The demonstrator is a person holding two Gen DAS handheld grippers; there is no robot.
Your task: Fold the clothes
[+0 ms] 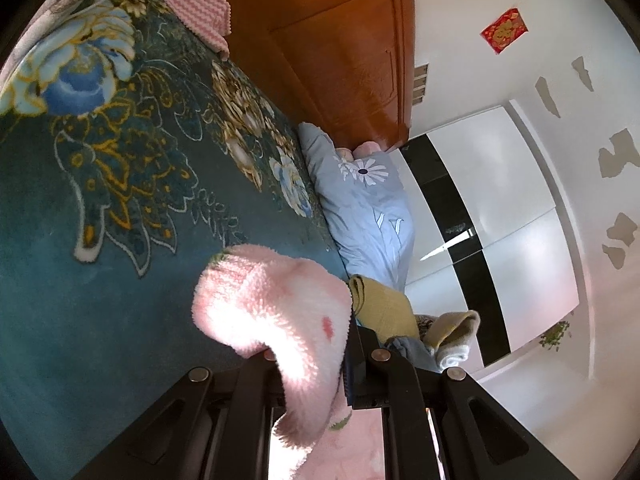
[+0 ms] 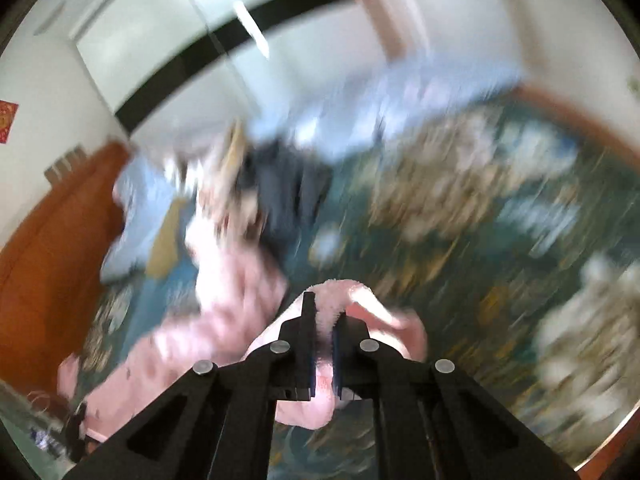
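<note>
Left tool [image 1: 320, 364] and right tool [image 2: 324, 332] each clamp the pink fleece garment [image 1: 272, 312] (jaws nearly closed).

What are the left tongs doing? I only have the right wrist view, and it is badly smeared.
Observer: The left tongs are shut on a fold of the pink fleece garment, bunched over the fingers.
Operator: Is there anything sharp beyond that hand?
Observer: Yes, a light blue quilt with a white daisy print lies along the far edge of the teal floral blanket.
Operator: Is any other laundry near it?
Observer: A yellow-green cloth lies just past the fleece, against the quilt.
Operator: Anything further up the bed?
Observer: A folded pink-and-white zigzag cloth lies by the wooden headboard.
</note>
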